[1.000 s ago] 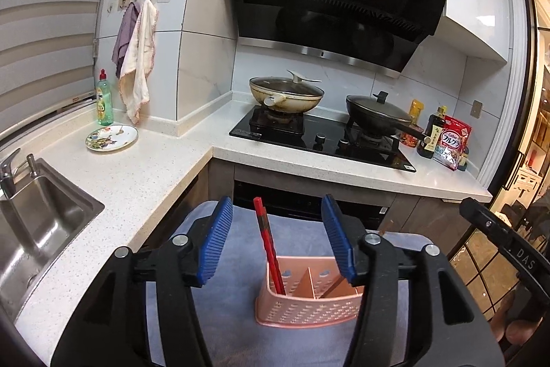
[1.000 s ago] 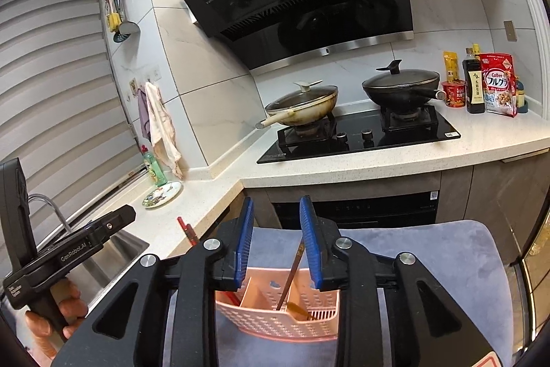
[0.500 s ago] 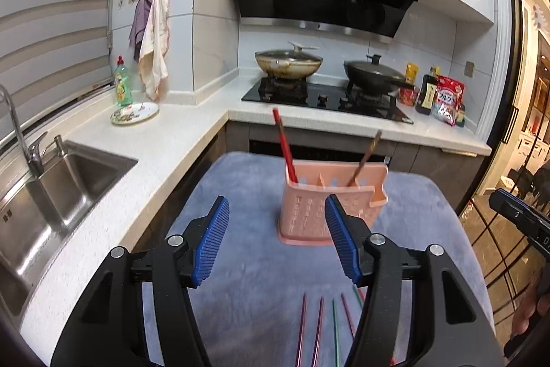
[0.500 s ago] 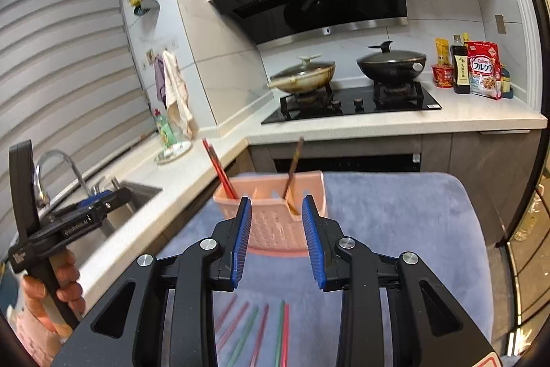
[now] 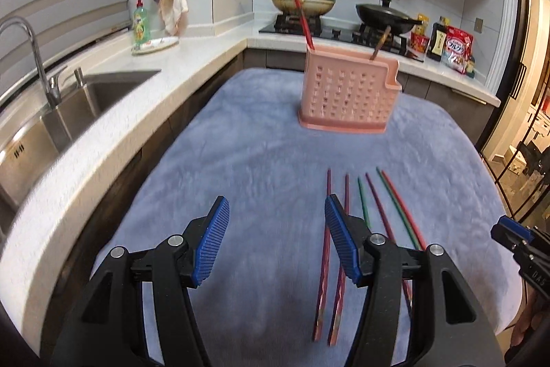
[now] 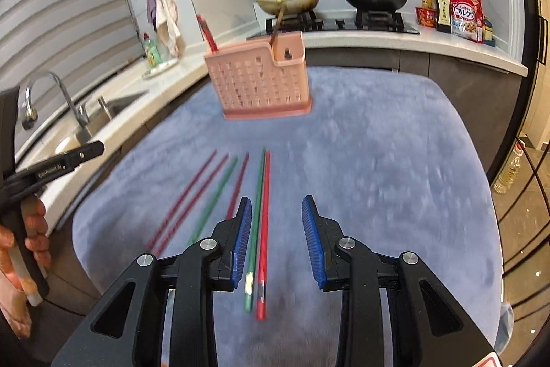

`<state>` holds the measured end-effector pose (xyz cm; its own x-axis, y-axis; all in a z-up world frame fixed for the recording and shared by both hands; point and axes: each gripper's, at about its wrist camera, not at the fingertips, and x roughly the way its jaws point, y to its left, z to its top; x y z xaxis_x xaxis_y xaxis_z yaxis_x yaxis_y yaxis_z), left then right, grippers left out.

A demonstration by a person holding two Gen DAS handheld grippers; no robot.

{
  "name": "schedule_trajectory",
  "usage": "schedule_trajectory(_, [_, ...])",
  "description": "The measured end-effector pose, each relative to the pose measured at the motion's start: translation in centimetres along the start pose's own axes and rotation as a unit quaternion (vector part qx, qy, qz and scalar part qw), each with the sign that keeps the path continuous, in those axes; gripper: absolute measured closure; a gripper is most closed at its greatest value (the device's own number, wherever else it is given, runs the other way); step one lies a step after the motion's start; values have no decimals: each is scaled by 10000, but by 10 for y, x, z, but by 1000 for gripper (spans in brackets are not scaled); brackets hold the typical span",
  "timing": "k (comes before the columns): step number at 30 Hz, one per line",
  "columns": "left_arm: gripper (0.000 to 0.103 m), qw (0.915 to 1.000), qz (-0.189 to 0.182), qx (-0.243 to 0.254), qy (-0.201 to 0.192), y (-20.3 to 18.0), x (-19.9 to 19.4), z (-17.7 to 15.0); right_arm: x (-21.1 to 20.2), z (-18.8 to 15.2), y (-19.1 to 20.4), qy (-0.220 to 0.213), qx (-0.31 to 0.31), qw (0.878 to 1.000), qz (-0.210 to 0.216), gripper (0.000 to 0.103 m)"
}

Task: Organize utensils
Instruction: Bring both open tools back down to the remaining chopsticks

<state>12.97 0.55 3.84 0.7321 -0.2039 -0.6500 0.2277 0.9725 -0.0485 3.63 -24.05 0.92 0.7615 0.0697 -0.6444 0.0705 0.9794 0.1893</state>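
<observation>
The left gripper [image 5: 276, 241] hangs over a blue cloth [image 5: 240, 160] with its jaws apart and nothing between them; two dark red chopsticks [image 5: 325, 250] lie just by its right finger. The right gripper [image 6: 276, 241] also stands apart and empty, over the green chopstick [image 6: 256, 219] and red chopstick [image 6: 264, 222] lying side by side. More chopsticks lie in a row to their left. Farther back on the cloth stands a pink holder [image 6: 263, 81], upright, with two utensils sticking out. Behind it are the counter [image 5: 192, 57] and stove [image 6: 340, 21].
</observation>
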Motion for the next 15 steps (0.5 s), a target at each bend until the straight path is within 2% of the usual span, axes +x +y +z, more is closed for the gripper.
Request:
schedule_trajectory(7, [48,9992,-24,-130,386,-1,7,-40,11,-39,10,312,-76,9995,-15,73])
schedule_trajectory(15, [48,9985,-39,-138,537,-6,10,-57,27,-56,14,497,-86,9987,-21,76])
